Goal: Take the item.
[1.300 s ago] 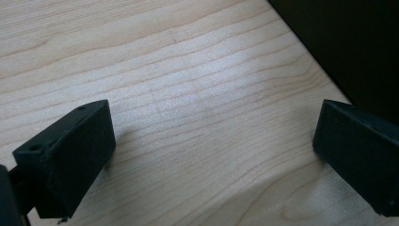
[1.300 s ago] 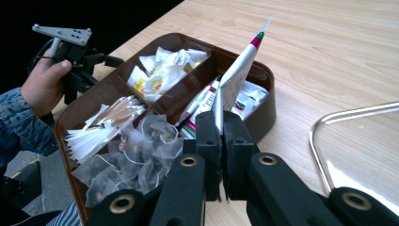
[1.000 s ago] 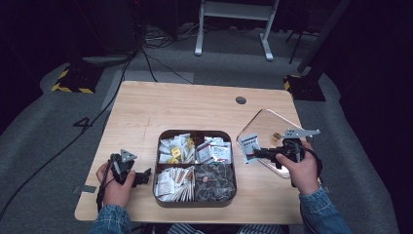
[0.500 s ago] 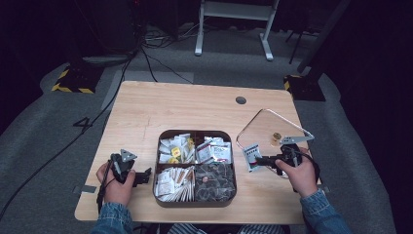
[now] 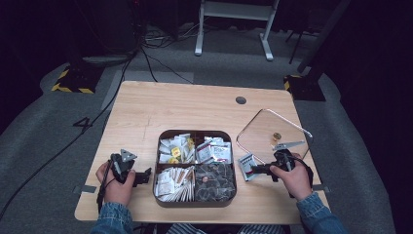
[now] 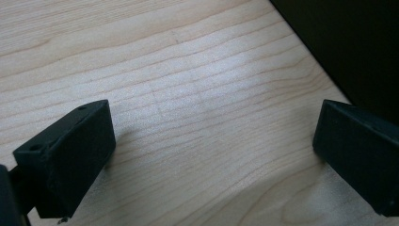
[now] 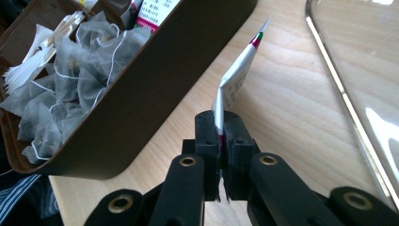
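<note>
Right gripper view: right gripper (image 7: 220, 141) pinches a sachet (image 7: 237, 77) edge-on, long axis pointing away alongside the tray (image 7: 155, 84). Left gripper (image 6: 211, 155) gapes wide, empty.

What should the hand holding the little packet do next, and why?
Probably carry it a bit left, over the brown tray, toward the compartment with similar red-and-white packets. The right gripper is shut on the sachet, which sits just outside the tray's right wall. The left gripper is open over bare table.
</note>
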